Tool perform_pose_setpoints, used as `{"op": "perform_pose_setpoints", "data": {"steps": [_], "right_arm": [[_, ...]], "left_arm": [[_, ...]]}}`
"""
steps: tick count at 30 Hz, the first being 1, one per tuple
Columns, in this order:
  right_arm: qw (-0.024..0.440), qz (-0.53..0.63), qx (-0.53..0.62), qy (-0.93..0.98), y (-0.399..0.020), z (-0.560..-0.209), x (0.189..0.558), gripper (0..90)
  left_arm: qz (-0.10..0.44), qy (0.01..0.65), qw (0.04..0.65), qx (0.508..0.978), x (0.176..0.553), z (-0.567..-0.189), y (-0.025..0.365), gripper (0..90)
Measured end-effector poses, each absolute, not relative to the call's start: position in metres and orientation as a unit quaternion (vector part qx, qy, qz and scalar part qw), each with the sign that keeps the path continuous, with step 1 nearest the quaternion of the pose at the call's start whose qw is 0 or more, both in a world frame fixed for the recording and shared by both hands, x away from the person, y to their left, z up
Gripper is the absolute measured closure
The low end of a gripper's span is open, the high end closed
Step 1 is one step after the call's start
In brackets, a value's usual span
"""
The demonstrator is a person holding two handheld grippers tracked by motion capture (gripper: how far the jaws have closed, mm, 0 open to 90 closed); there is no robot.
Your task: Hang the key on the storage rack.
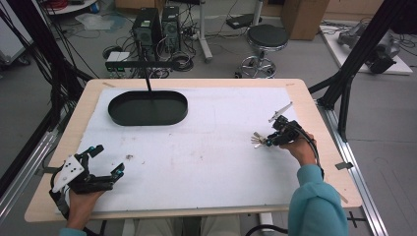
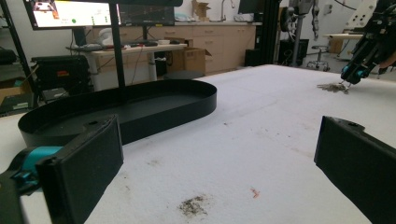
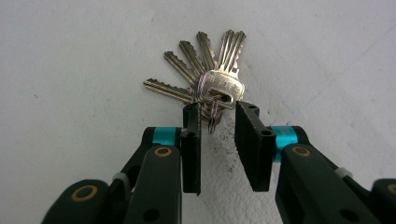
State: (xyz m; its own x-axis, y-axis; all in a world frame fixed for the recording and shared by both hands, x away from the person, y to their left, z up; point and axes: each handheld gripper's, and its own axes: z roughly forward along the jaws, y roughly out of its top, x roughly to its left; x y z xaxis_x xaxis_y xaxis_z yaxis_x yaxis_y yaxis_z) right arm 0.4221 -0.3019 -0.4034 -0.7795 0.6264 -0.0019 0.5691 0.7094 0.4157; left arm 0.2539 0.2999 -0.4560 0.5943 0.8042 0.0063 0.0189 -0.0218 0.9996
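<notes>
A: Keys (image 3: 205, 81) lie fanned on the white, grainy mat (image 1: 206, 147), right side of the table (image 1: 314, 128). Silver metal, toothed blades, joined on a thin wire ring.

B: Right gripper (image 3: 218, 119)?

A: Black ribbed pads straddle the ring at the key heads. A narrow gap remains; the left pad is at the ring, the right pad is apart from it. Not clamped.

B: Left gripper (image 2: 215, 158)?

A: Jaws wide apart, flat matte pads, nothing between them. It sits at the mat's near left corner, well apart from the keys.

B: Other items?

A: Tray (image 1: 147, 108), black, oval, low-walled, at the far left of the mat. Dark smudge (image 2: 194, 205) on the mat just ahead of the left gripper.
</notes>
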Motion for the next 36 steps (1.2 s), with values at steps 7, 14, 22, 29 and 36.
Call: {"op": "perform_pose_setpoints", "data": {"steps": [7, 14, 22, 29, 36], "right_arm": [[0.068, 0.197, 0.318, 0.925, -0.3011, -0.4044, 0.4226, 79.2], [0.072, 0.193, 0.313, 0.927, -0.2995, -0.4052, 0.4228, 83.3], [0.074, 0.192, 0.309, 0.929, -0.2983, -0.4052, 0.4224, 87.0], [0.08, 0.188, 0.299, 0.932, -0.2974, -0.4038, 0.4218, 88.1], [0.081, 0.207, 0.305, 0.926, -0.298, -0.3979, 0.419, 88.5]], "left_arm": [[0.315, 0.321, 0.621, 0.642, 0.2539, -0.456, 0.2997, 1.7], [0.316, 0.321, 0.62, 0.642, 0.2538, -0.456, 0.2994, 1.7], [0.316, 0.321, 0.62, 0.642, 0.2537, -0.456, 0.2993, 1.7], [0.316, 0.321, 0.62, 0.642, 0.2538, -0.456, 0.2994, 1.7], [0.314, 0.322, 0.621, 0.641, 0.2542, -0.4559, 0.3005, 1.7]]}}
